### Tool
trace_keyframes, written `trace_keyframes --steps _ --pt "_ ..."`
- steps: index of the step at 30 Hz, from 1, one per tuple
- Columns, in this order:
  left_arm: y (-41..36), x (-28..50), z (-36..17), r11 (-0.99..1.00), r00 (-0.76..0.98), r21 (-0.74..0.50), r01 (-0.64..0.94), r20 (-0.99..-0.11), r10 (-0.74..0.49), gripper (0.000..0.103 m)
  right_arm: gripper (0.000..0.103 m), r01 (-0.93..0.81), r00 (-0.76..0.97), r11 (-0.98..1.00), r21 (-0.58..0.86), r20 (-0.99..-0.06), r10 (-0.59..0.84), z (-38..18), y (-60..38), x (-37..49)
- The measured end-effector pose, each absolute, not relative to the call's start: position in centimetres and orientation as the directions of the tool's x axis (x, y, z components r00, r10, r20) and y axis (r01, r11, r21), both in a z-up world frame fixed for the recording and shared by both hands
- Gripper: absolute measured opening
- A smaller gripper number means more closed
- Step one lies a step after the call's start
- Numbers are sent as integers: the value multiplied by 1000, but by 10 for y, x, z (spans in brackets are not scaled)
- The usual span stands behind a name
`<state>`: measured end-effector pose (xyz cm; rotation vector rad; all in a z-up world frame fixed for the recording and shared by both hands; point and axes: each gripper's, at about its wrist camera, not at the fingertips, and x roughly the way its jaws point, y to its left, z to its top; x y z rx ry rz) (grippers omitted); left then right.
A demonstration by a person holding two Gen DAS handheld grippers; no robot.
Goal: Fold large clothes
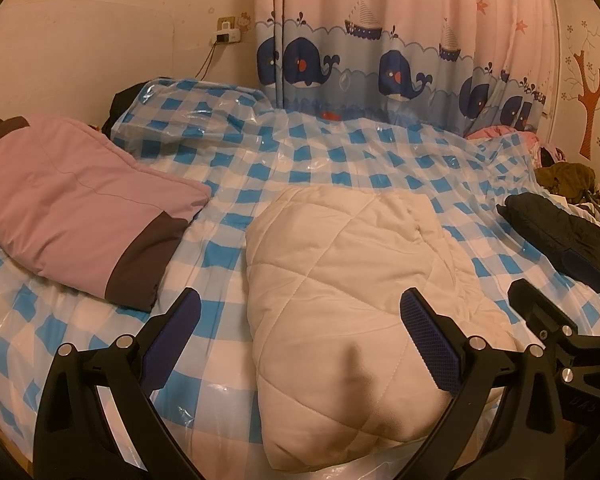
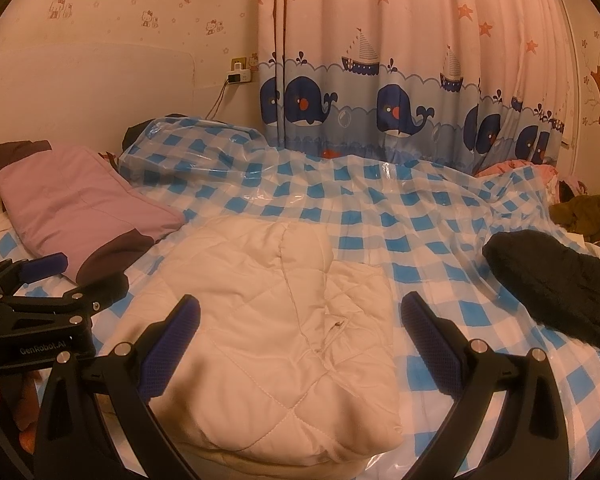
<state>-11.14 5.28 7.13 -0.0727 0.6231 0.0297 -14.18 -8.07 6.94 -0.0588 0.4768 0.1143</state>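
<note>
The cream quilted jacket (image 1: 352, 292) is lying folded on the checked plastic sheet (image 1: 292, 160), at twelve o'clock from both grippers. It is looking puffy, soft, probably slippery; pinching a stitched edge seems safest. Left gripper (image 1: 300, 340) and right gripper (image 2: 300, 344) are hovering wide, holding nothing.

A blue-checked plastic sheet (image 1: 340, 160) covered the bed. Behind it hung a curtain (image 1: 380, 40) printed with whales and sailboats. A charger (image 1: 228, 36) sat in a wall socket, its cable trailing down. A tree decal (image 1: 592, 92) marked the wall at the right, above a brown plush toy (image 2: 588, 212).
</note>
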Motion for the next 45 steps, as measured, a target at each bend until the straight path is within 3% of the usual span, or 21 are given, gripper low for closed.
trace_keyframes --steps 10,15,45 --pt "54 -98 71 991 796 -125 -57 -605 -31 96 96 -106 880 994 -41 -470 74 68 -84 -132" --pt "47 -88 63 996 767 -67 -64 -642 7 96 96 -97 877 994 -39 -475 67 66 -90 -128" --pt "41 -94 58 995 779 -75 -72 -627 10 96 96 -103 872 994 -39 -485 71 59 -89 -125"
